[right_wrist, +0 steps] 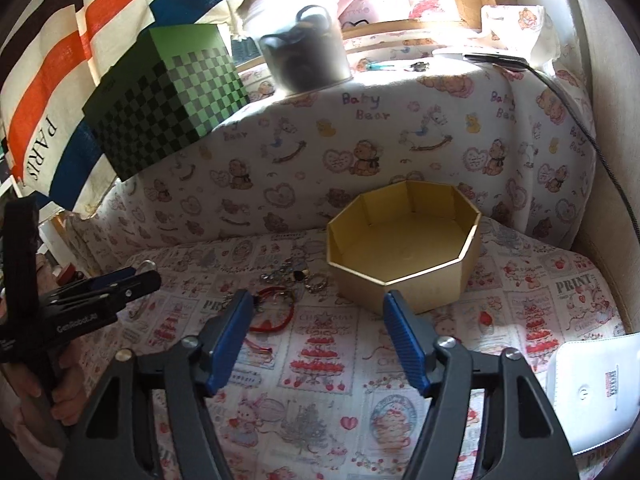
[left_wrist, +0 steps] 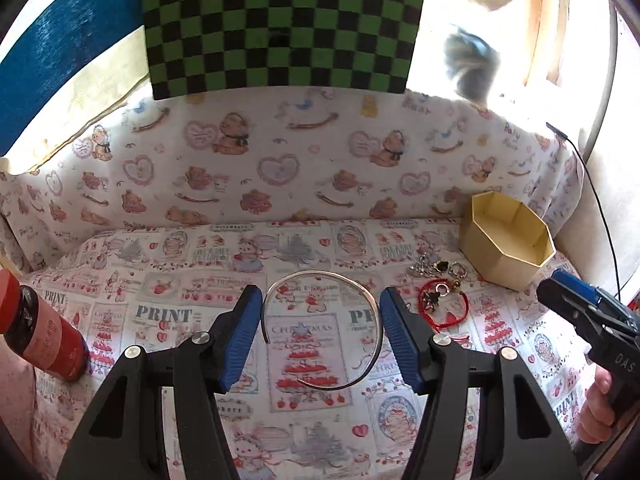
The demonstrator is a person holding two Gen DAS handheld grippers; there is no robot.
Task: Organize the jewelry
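Observation:
A thin silver open bangle (left_wrist: 320, 273) spans the gap between the blue pads of my left gripper (left_wrist: 320, 328), which is shut on it above the printed cloth. Right of it lies a small pile of rings and charms (left_wrist: 438, 270) with a red cord bracelet (left_wrist: 440, 316), beside an empty beige octagonal box (left_wrist: 508, 256). In the right wrist view, my right gripper (right_wrist: 316, 336) stands open over bare cloth, just in front of the box (right_wrist: 400, 292). The red bracelet (right_wrist: 276, 322) and the charms (right_wrist: 296, 276) lie by its left pad. The left gripper (right_wrist: 148, 276) shows at far left.
A red bottle (left_wrist: 44, 340) lies at the left edge. A green checkered box (right_wrist: 168, 96) and a dark jar (right_wrist: 304, 56) stand on the raised ledge behind. A white object (right_wrist: 592, 384) sits at the right front, and a black cable (right_wrist: 580, 120) runs down the right wall.

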